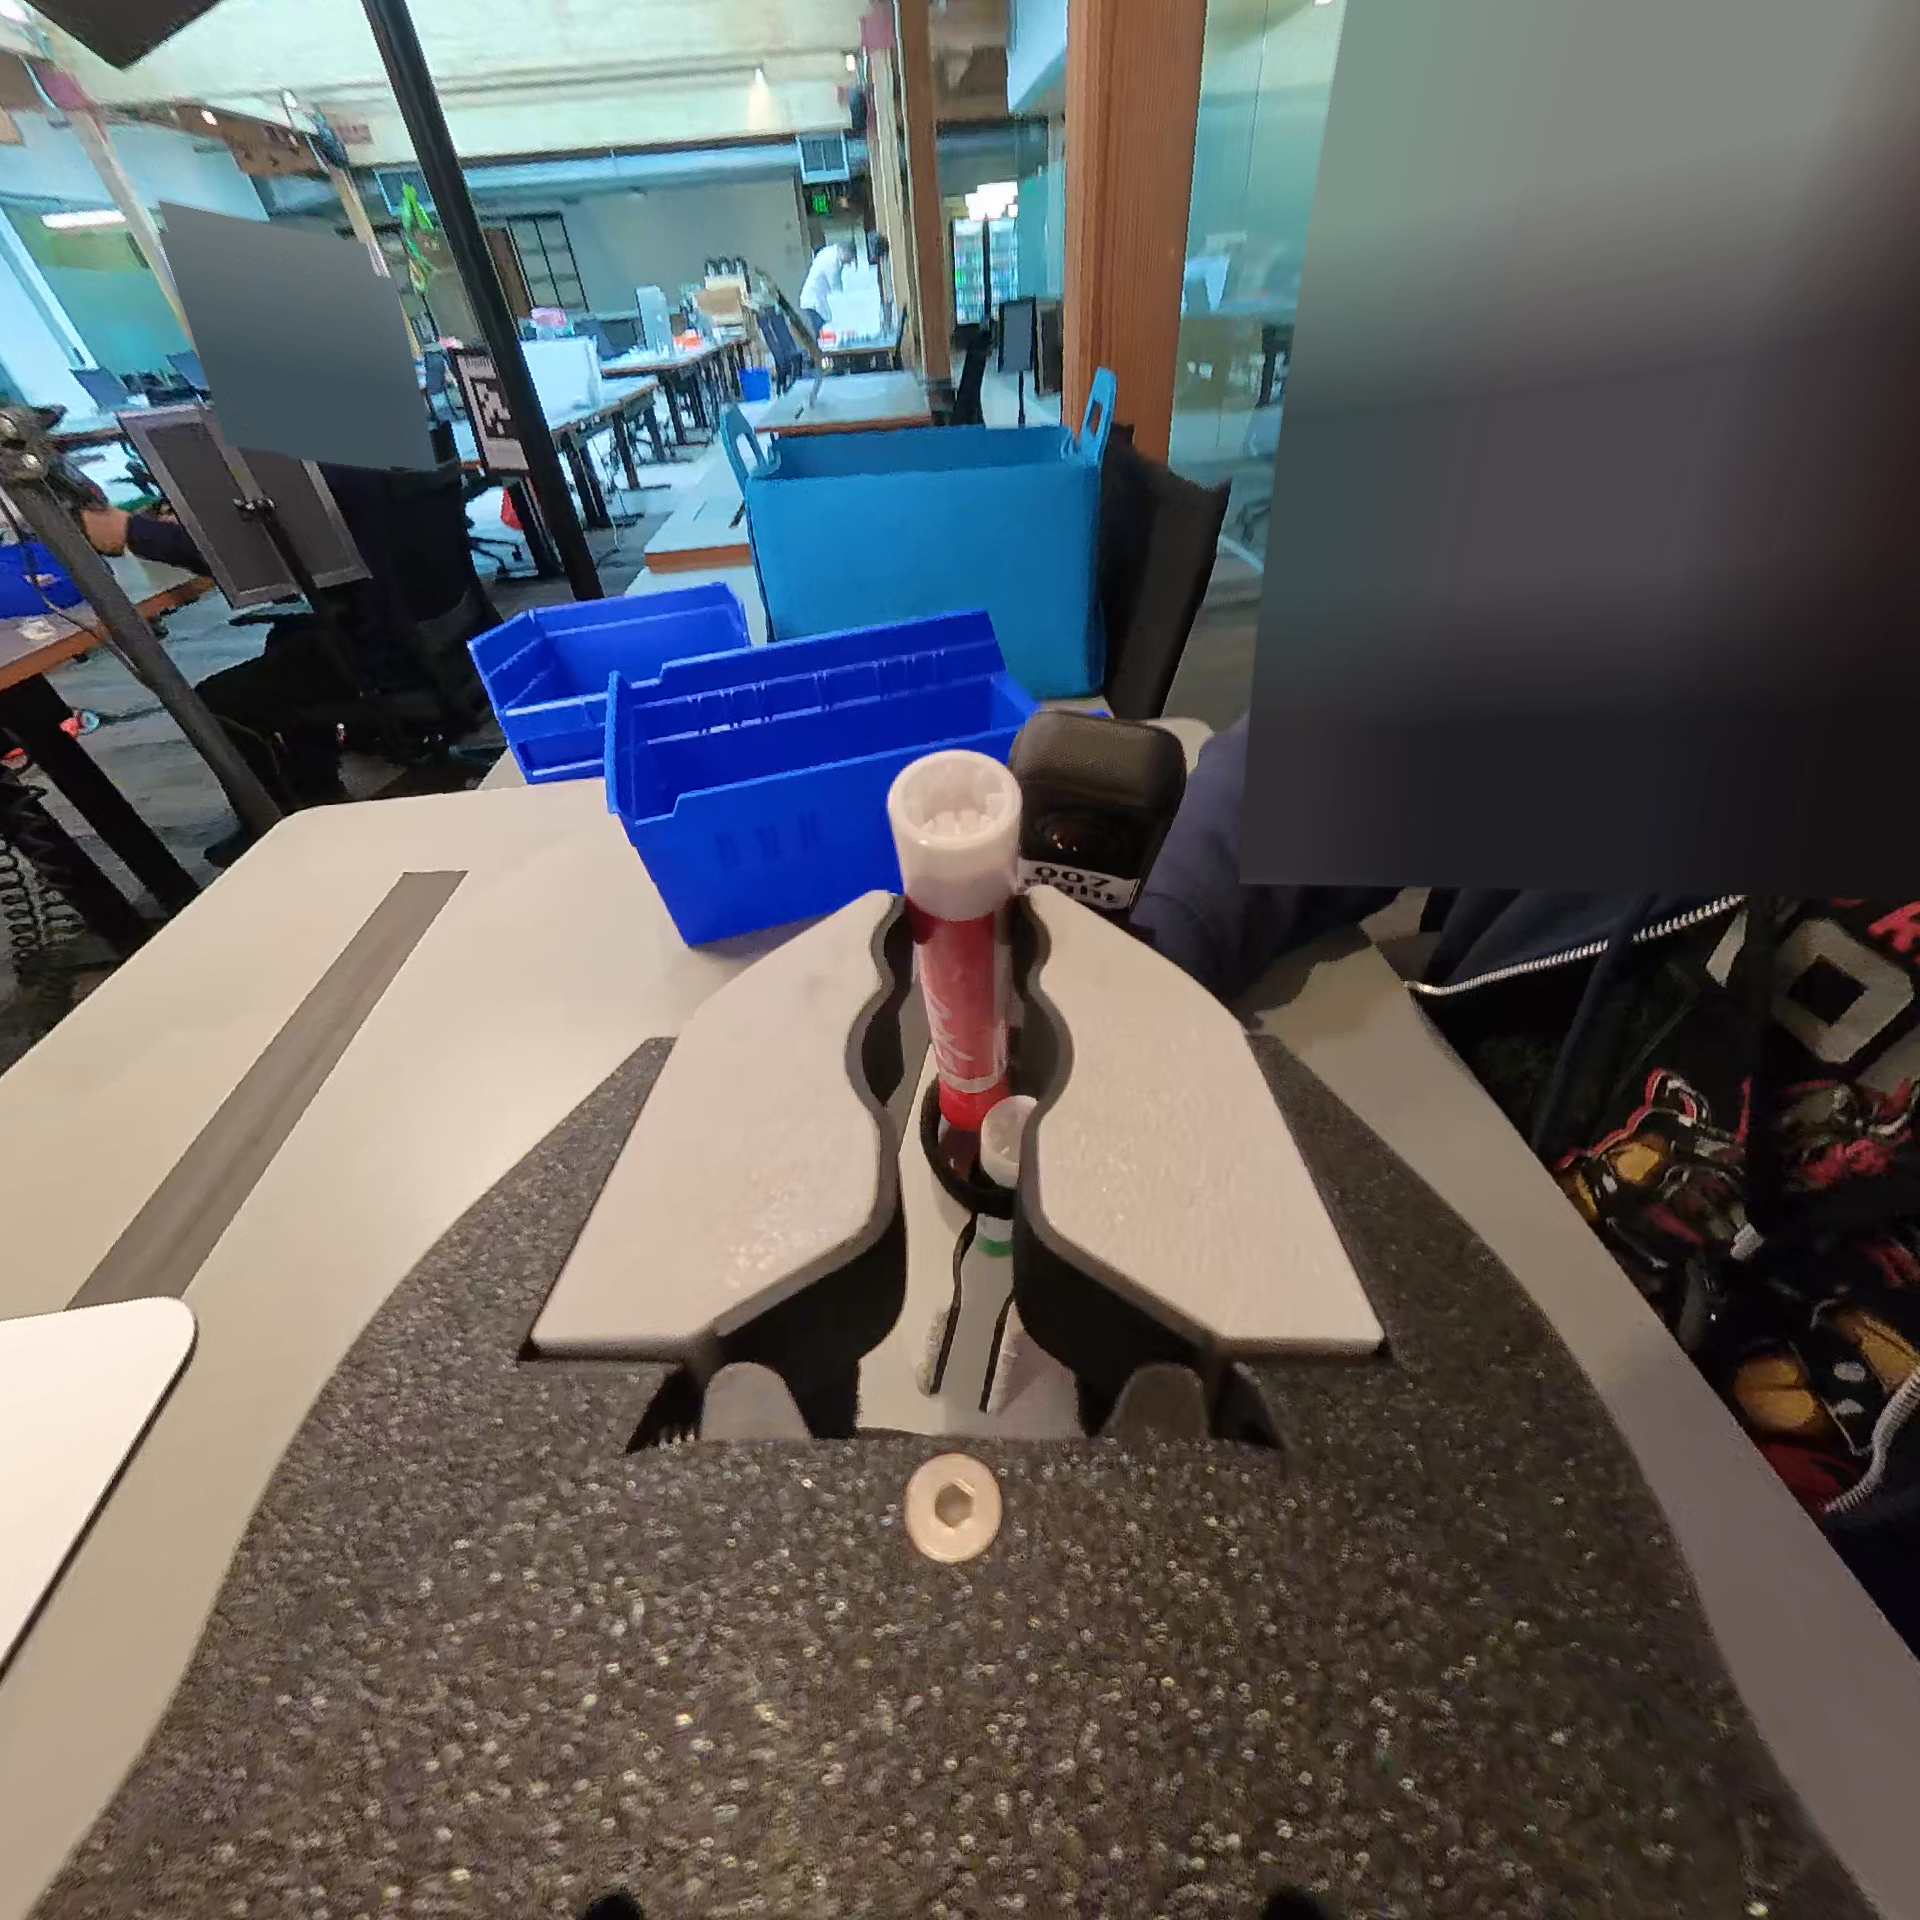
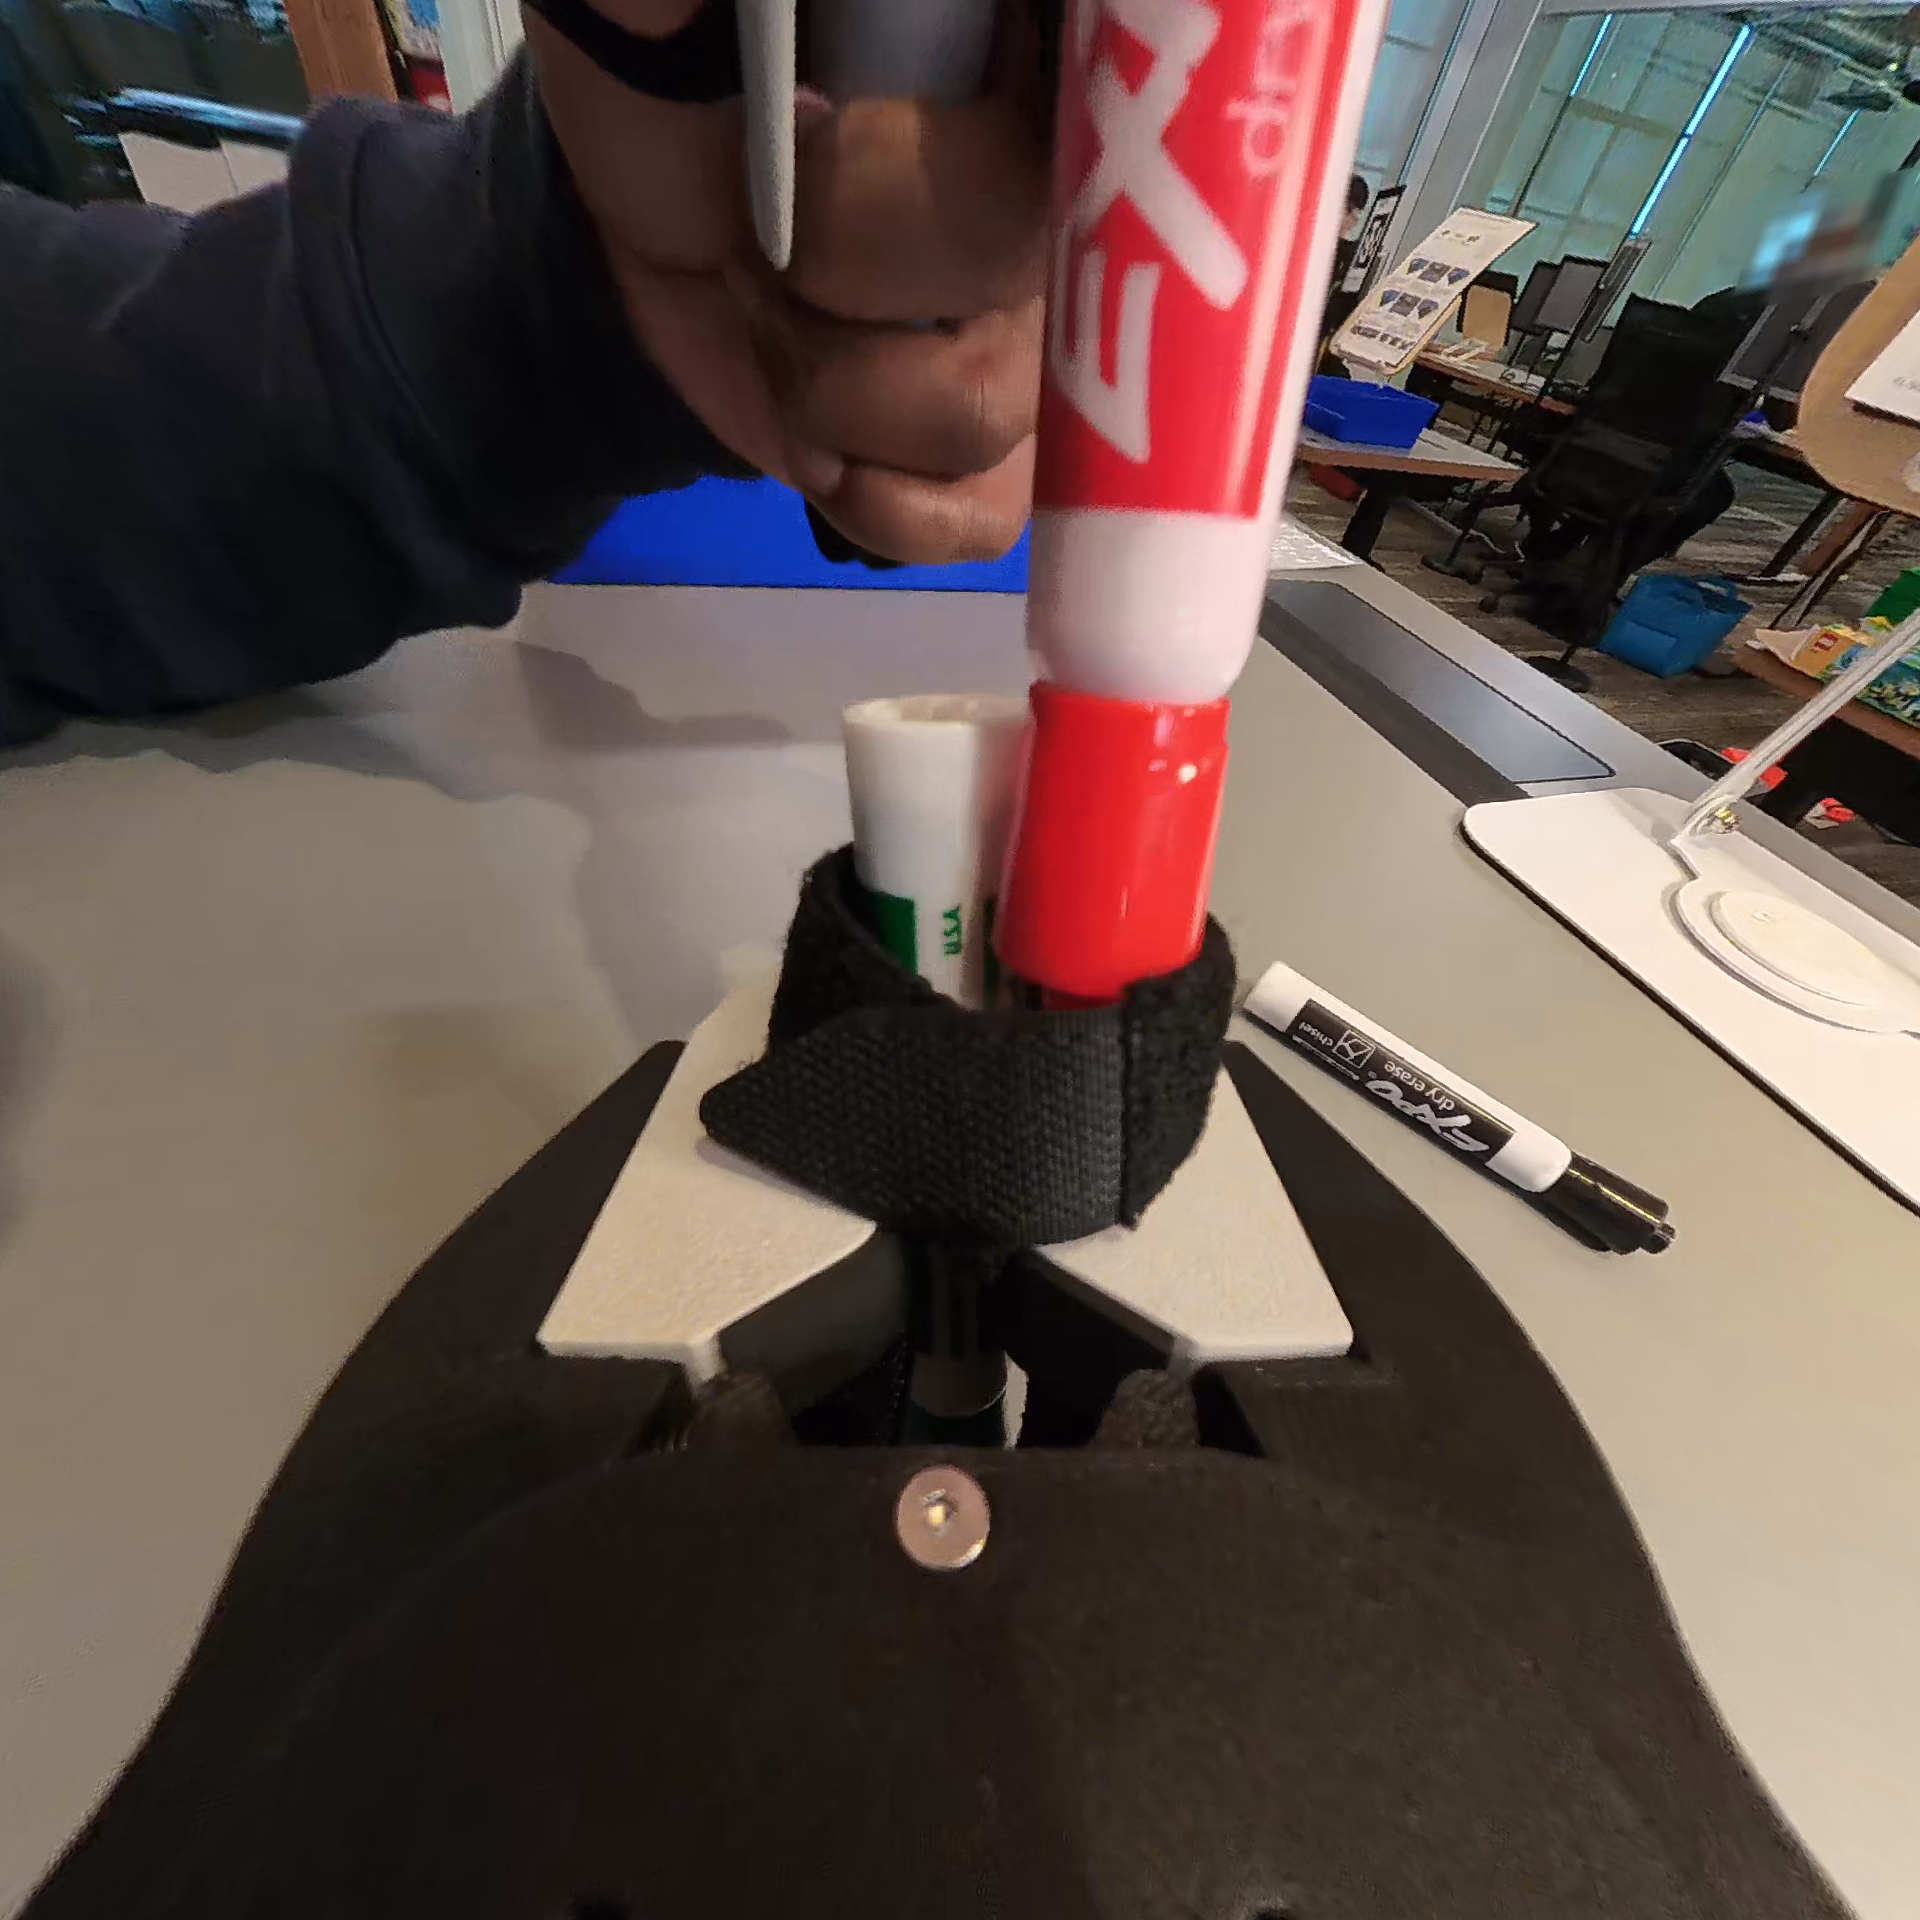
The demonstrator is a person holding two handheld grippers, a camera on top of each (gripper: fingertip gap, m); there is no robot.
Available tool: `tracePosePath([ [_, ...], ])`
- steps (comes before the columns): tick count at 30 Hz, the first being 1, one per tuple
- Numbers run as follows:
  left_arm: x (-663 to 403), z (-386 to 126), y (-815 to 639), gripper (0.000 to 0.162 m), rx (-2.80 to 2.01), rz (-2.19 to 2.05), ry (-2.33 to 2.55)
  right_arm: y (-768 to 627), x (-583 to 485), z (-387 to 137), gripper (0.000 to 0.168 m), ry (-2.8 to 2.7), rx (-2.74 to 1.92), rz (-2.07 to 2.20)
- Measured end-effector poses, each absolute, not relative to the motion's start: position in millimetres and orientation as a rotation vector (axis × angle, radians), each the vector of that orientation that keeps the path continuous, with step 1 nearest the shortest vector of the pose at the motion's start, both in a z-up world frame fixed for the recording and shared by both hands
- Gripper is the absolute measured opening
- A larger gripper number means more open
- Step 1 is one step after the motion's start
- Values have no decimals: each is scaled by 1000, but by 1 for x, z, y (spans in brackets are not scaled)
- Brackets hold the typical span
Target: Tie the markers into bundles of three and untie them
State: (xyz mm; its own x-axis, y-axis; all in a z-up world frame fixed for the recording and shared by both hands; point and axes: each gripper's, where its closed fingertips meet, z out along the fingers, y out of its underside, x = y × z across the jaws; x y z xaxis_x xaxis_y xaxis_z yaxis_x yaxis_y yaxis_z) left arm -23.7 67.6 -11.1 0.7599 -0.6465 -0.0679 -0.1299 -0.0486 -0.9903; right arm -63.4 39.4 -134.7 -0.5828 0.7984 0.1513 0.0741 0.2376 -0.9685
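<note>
My left gripper (image 1: 961, 920) is shut on a red marker (image 1: 956, 1029) and holds it upright, white end up. In the right wrist view the red marker (image 2: 1174, 312) comes down from above, its red cap inside a black strap loop (image 2: 987, 1112). A green-labelled marker (image 2: 925, 831) stands in the same loop. My right gripper (image 2: 956, 1205) is shut on the loop and the green marker, just above the grey table (image 2: 312, 987). The loop (image 1: 956, 1179) and green marker (image 1: 1006, 1138) show below my left fingers. A black marker (image 2: 1444, 1112) lies on the table to the right.
Two blue plastic bins (image 1: 790, 821) (image 1: 582, 675) and a blue fabric box (image 1: 925, 540) stand at the table's far edge. A white stand base (image 2: 1714, 935) lies at the right. A person's hand (image 2: 862, 364) and dark sleeve (image 2: 260, 416) hold the left gripper above the bundle. My hands' fingertips stand some 12 cm from each other.
</note>
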Motion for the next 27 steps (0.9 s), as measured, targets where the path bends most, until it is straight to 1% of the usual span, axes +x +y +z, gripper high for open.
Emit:
tracePosePath([
  [5,-16,-20,64,18,-1669,-448,710,37,-64,-139,9,-1872,-788,1345],
  [11,-13,-31,66,18,-1671,-597,683,41,-64,-142,11,-1883,-801,1326],
  [19,-17,-33,68,18,-1678,-485,715,45,-65,-142,11,-1888,-859,1372],
  [22,-18,-33,70,18,-1665,-527,673,44,-64,-142,9,-1894,-845,1362],
  [27,-33,-34,79,18,-1565,-698,473,46,-66,-146,9,-1920,-919,1366],
])
